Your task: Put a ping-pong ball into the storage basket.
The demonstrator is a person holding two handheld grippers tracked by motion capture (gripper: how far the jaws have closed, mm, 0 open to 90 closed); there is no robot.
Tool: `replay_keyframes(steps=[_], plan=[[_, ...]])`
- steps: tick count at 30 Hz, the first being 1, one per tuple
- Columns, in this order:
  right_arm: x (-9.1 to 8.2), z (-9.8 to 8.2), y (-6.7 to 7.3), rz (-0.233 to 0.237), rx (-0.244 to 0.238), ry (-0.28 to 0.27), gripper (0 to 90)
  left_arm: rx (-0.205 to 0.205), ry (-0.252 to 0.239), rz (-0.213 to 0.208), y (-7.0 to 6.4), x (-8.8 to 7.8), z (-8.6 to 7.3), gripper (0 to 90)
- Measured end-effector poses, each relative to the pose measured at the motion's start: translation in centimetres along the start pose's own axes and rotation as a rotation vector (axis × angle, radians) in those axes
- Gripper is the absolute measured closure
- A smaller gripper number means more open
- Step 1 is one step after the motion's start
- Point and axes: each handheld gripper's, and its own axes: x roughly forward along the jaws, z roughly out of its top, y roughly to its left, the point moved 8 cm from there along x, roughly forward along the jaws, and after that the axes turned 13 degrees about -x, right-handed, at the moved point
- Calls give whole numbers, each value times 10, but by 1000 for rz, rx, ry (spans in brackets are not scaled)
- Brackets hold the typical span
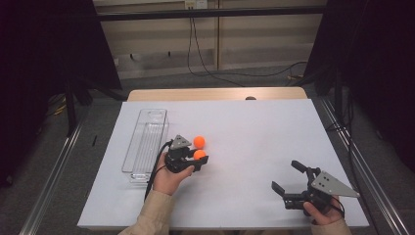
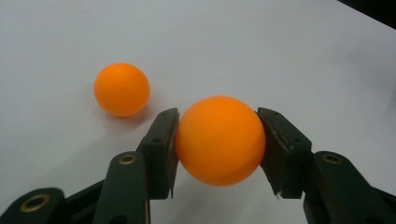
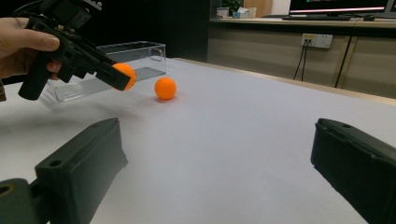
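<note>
Now my left tool (image 2: pixel 217 144) grips one orange ball (image 2: pixel 219 140); the other ball (image 2: pixel 122 89) and clear tray (image 1: pixel 145 142) wait near the worktop's left edge, my right tool (image 1: pixel 288 178) gaping empty.

2 orange balls and a clear tray make up the set. One orange ball (image 2: pixel 219 140) is smooth, matte and round, pinched at its widest part between the 2 black jaws of the left gripper (image 1: pixel 197 159), held clear of the white table cover. The second ball (image 1: pixel 199 142), alike in colour and finish, rests on the white cover just beyond the held one, close to it but apart. The clear plastic tray (image 1: pixel 145 145), long and narrow with upright walls and a ribbed floor, lies lengthwise on the left part of the cover, just left of both balls, with nothing visible inside
</note>
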Motion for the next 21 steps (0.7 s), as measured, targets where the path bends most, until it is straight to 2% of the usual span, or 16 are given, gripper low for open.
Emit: replay_keyframes(steps=[21], plan=[[-1,0,0,-1,-5,1,19,-10,-17,6,5,-12,8,508]])
